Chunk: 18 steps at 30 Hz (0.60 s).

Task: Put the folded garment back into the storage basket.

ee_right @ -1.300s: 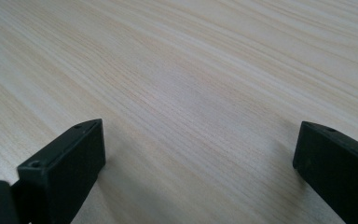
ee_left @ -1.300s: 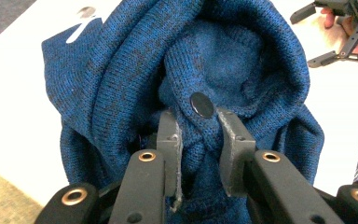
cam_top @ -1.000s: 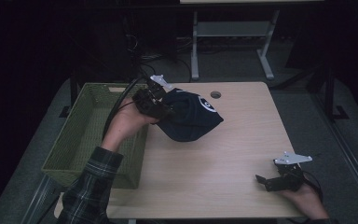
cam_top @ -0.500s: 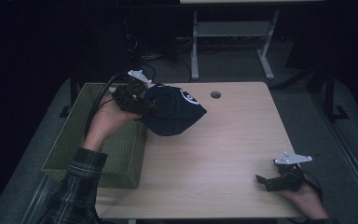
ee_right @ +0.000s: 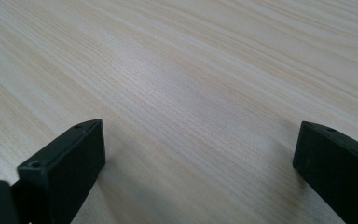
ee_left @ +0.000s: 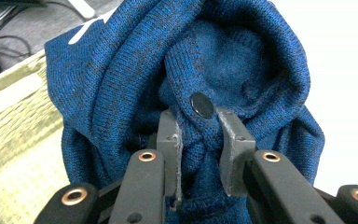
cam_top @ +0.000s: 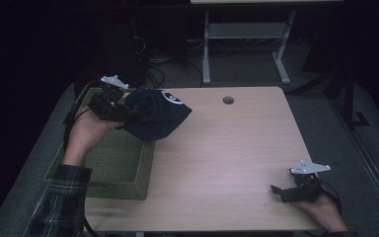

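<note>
I am holding a blue knit hat [cam_top: 155, 116] with my left gripper [ee_left: 199, 140]. My two grey fingers [ee_left: 170, 140] are squeezing a bunched fold of the wool tight, right under a small dark button [ee_left: 201, 104]. I am pinching the fold there, I think, because the hat is soft and floppy, and a thick bunch does not slip out.

The hat is hanging in the air. It is over the near edge of the green woven basket [cam_top: 103, 163], where the basket sits beside the wooden table [cam_top: 227, 163]. It looks like I am taking the hat to the basket to drop it in. I am keeping it up high so it can clear the basket's wall.

My right gripper [cam_top: 282, 190] is resting low on the table, near the right corner, well apart from the hat. Its jaws are standing wide with nothing between them. I am keeping that hand out of the way, since one hand is enough for a light hat.
</note>
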{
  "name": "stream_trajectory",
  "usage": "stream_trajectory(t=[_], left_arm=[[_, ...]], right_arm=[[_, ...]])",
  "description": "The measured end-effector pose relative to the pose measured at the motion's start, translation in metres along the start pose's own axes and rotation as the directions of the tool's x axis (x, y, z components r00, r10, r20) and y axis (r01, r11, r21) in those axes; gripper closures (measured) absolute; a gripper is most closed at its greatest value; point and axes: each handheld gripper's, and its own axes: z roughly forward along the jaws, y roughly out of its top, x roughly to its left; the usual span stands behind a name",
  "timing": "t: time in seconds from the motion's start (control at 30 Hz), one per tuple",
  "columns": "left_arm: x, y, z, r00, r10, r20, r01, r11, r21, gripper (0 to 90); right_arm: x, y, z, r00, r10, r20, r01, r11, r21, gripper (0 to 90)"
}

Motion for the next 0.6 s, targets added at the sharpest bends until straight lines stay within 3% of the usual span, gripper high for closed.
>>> stream_trajectory(t=[0.3,0.5,0.6], left_arm=[[0.023,-0.032,-0.013,0.9935,-0.083,-0.079,0.082,0.9966,-0.010,72.4],[0.036,-0.053,-0.015,0.9844,-0.128,-0.121,0.128,0.9918,-0.007,72.4],[0.047,-0.067,-0.020,0.9757,-0.156,-0.154,0.156,0.9877,-0.009,72.4]], right_arm=[[0.000,0.000,0.000,1.0000,0.000,0.000,0.000,1.000,0.000,2.0],[0.000,0.000,0.000,1.0000,0.000,0.000,0.000,1.000,0.000,1.9],[0.000,0.000,0.000,1.0000,0.000,0.000,0.000,1.000,0.001,2.0]])
